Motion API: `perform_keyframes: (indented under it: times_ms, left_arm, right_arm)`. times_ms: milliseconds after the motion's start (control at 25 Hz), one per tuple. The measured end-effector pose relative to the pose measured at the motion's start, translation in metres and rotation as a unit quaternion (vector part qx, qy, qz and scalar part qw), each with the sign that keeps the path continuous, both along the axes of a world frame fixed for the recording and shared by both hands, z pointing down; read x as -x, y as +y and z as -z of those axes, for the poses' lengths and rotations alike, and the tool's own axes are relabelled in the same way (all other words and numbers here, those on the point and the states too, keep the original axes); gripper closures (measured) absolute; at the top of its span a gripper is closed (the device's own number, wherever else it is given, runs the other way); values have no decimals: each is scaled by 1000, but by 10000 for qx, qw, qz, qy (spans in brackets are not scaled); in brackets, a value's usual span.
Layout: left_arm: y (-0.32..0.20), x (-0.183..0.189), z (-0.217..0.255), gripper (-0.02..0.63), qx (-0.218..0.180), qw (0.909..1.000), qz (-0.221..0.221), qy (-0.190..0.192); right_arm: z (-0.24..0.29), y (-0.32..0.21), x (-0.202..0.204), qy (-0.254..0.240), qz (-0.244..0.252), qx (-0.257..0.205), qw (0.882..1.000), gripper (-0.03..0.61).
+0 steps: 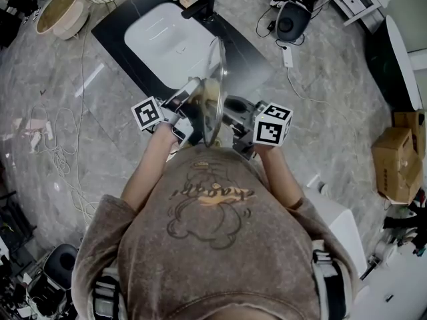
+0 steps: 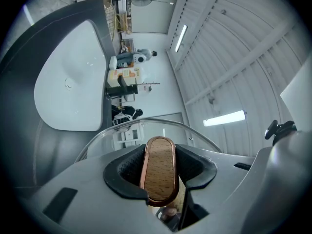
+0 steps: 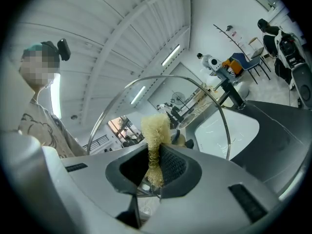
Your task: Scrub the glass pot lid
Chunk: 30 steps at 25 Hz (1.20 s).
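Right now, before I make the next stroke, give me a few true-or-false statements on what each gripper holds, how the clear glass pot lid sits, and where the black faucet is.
1. The left gripper is shut on the oval wooden knob of the clear glass pot lid. True.
2. The right gripper is empty. False: its jaws pinch a pale yellow fibrous scrubber.
3. The lid lies flat in the white oval sink. False: it is held up on edge between the two grippers, on the person's side of the sink.
4. The black faucet stands at the sink's far side from the person. True.
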<state>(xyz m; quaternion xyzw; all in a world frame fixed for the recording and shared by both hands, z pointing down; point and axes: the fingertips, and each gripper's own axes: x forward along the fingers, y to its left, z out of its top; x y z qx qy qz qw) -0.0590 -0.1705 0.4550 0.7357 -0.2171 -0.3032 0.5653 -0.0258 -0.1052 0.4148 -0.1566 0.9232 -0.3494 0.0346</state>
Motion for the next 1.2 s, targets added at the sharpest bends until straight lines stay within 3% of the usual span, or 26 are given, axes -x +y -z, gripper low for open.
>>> perform_keyframes:
  times_ms: [200, 600, 880, 960, 1040, 1200]
  left_arm:
    - [5, 7, 3, 434, -35, 9999, 15, -116]
    - [-2, 38, 3, 434, -12, 9991, 280, -327]
    - [-4, 57, 4, 434, -109, 9960, 465, -755]
    - [-8, 58, 4, 434, -231, 9924, 457, -1122]
    - [-11, 56, 0, 434, -341, 9835, 408, -1727]
    - [-17, 47, -12, 434, -622, 9471, 145, -3146]
  right_arm:
    - [16, 5, -4, -274, -13, -149, 9995, 529]
    - [-4, -19, -56, 239, -824, -247, 9960, 529]
    - [-21, -27, -103, 538, -1598, -181, 9855, 529]
    - [-23, -28, -115, 526, -1817, -163, 9818, 529]
    - [-24, -28, -126, 534, -2017, -148, 9779, 529]
    - [-27, -25, -147, 643, -2381, -181, 9689, 529]
